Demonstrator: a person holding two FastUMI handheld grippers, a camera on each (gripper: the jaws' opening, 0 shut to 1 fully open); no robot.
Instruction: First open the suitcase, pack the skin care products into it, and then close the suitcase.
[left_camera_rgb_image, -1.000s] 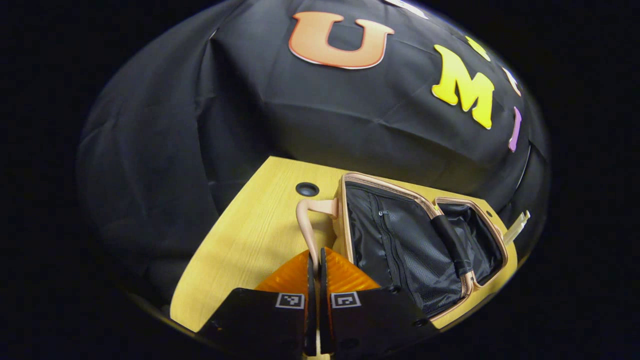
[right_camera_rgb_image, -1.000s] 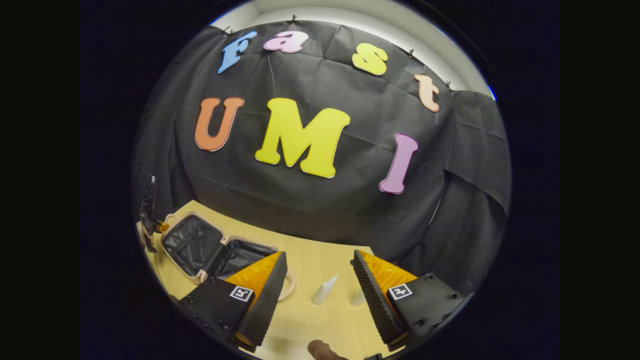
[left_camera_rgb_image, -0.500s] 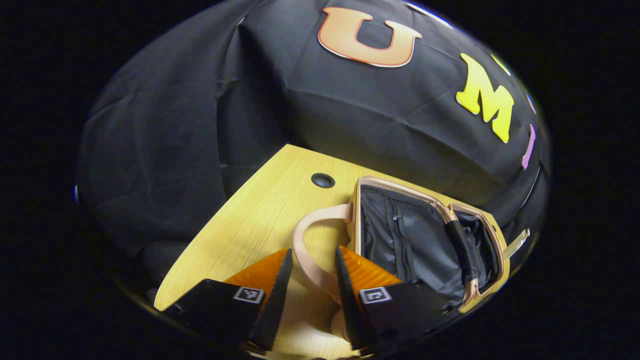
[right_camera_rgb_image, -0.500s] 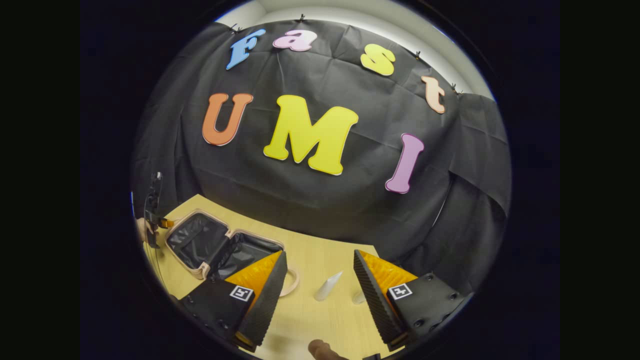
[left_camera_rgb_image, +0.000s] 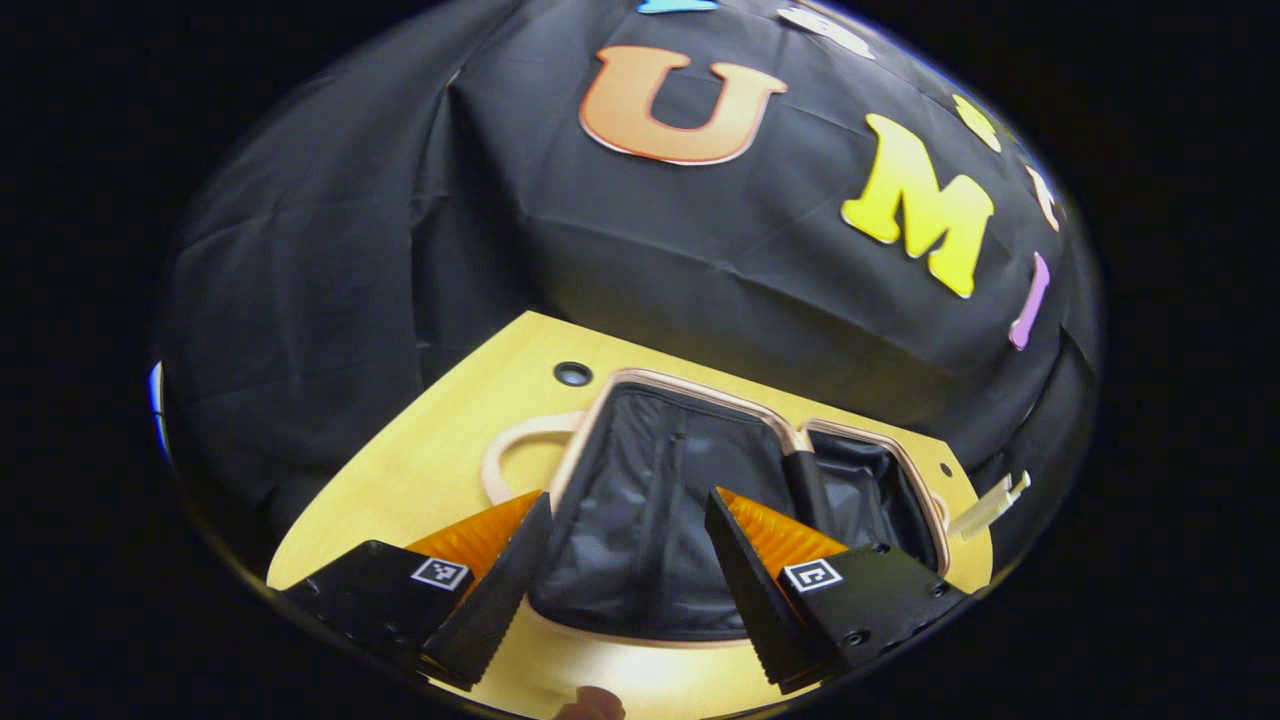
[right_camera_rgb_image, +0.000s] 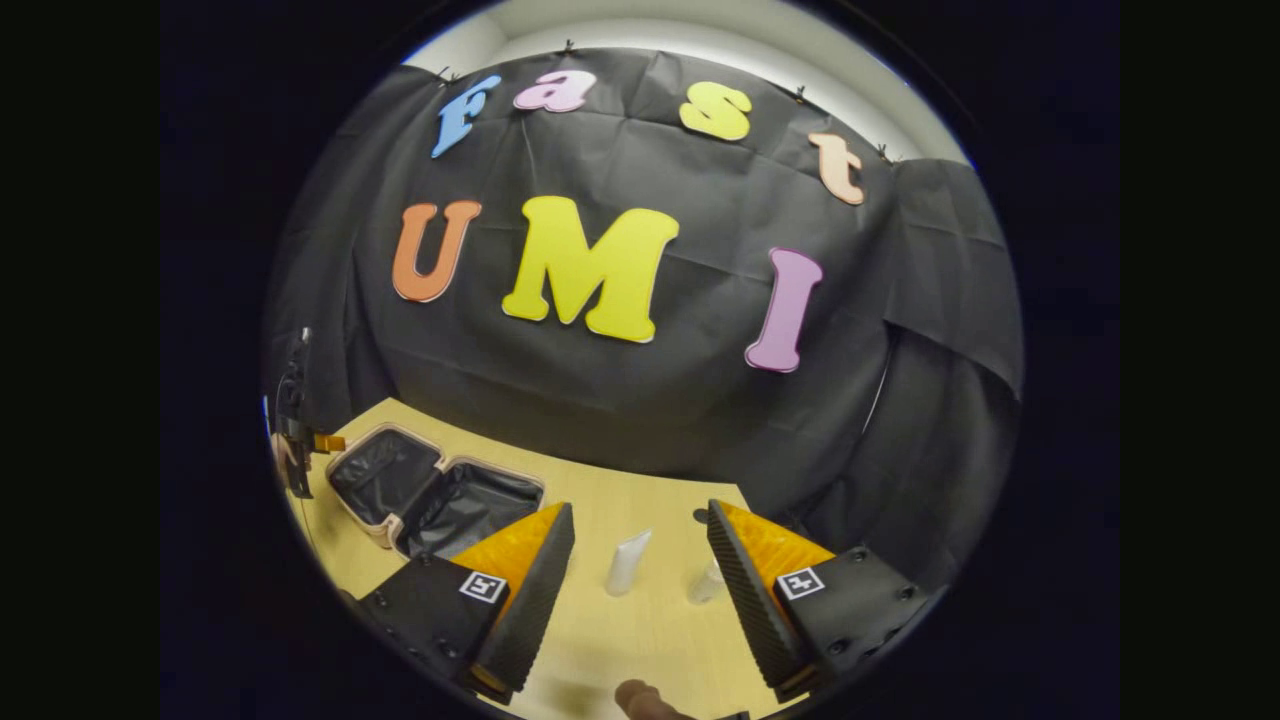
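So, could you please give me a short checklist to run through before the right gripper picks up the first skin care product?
1. Suitcase open, both halves lying flat on the table: ok.
2. Left gripper open and holding nothing: ok.
3. Right gripper open, nothing between its fingers: ok.
4. White tube lying free on the table ahead of the right gripper: ok.
5. Small clear bottle beside the tube, apart from it: ok.
6. Whether the bottle stands upright: cannot tell.

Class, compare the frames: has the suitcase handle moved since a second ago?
Yes. The handle, earlier raised between shut jaws, now lies flat on the table beside the suitcase.
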